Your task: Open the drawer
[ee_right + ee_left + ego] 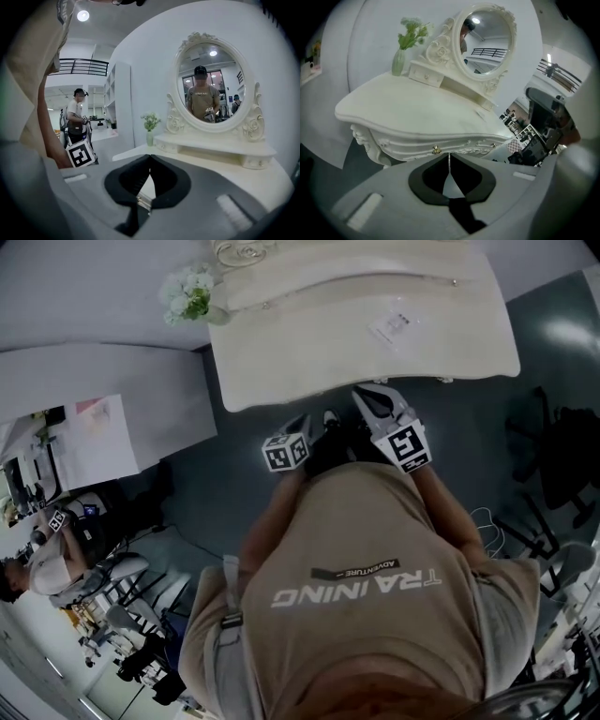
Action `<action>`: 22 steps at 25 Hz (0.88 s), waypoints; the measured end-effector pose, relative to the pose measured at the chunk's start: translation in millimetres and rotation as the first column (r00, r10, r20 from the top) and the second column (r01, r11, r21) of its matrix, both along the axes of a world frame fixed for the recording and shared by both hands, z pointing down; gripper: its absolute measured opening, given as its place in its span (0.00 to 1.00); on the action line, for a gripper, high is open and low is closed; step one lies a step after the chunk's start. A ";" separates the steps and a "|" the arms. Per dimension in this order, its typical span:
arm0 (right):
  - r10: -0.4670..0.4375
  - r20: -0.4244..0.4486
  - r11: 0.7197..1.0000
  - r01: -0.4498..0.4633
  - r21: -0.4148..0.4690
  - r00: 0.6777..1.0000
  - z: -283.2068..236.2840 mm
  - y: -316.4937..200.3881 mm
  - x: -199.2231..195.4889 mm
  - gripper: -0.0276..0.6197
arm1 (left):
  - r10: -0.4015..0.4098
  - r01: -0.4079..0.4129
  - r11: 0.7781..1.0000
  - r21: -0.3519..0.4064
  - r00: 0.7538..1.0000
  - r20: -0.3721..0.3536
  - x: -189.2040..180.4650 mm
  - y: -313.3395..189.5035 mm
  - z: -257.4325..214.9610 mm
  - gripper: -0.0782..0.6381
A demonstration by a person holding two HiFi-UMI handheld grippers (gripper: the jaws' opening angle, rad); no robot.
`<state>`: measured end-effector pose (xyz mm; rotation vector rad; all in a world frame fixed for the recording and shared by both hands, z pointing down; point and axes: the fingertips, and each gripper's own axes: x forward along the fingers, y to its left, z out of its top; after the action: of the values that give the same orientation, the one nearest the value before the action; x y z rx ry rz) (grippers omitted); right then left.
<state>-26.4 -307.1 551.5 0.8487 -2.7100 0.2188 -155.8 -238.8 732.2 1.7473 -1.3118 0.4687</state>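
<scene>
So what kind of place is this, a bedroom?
Probably not a bedroom: it looks like a big workroom or lab. The white dressing table, oval mirror and flower vase look staged, with office chairs nearby.

Dim, greyish indoor light (ceiling lamps), dark fisheye edges, mild blur

R gripper (150,157) jaws together, nothing btwn, white vanity top (267,171) ahead, oval mirror (213,86), flower vase (149,136) at left
</scene>
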 end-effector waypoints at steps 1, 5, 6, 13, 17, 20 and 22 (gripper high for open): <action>0.009 -0.012 1.000 -0.009 0.003 1.000 -0.5 -1.2 0.5 0.05 | -0.012 0.012 1.000 -0.024 1.000 -0.021 -1.0 -0.8 11.1 0.12; 0.048 -0.040 0.999 -0.048 -0.001 0.998 -1.8 -1.4 4.3 0.05 | -0.070 0.061 0.994 -0.094 0.993 -0.092 -4.4 -8.5 49.3 0.15; 0.062 -0.049 0.998 -0.063 -0.005 0.997 -0.4 -1.9 7.0 0.05 | -0.075 0.062 0.992 -0.110 0.991 -0.115 -2.2 -12.4 56.8 0.23; 0.146 -0.117 0.988 -0.151 -0.035 0.982 15.4 -5.7 24.8 0.05 | -0.159 0.116 0.970 -0.216 0.968 -0.192 6.3 -45.7 102.2 0.29; 0.181 -0.136 0.980 -0.190 -0.055 0.974 23.0 -9.5 31.0 0.05 | -0.210 0.150 0.956 -0.252 0.951 -0.229 10.8 -57.2 118.1 0.32; 0.209 -0.141 0.974 -0.219 -0.059 0.968 25.0 -15.1 33.9 0.05 | -0.205 0.150 0.957 -0.248 0.955 -0.214 11.5 -68.6 125.3 0.32; 0.221 -0.141 0.971 -0.231 -0.055 0.965 25.6 -16.7 34.7 0.05 | -0.218 0.170 0.955 -0.245 0.958 -0.187 10.1 -74.0 129.1 0.32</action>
<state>8.3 -323.8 577.1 1.1101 -2.4642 0.2941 -145.7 -312.9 861.2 1.4200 -1.2120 0.2968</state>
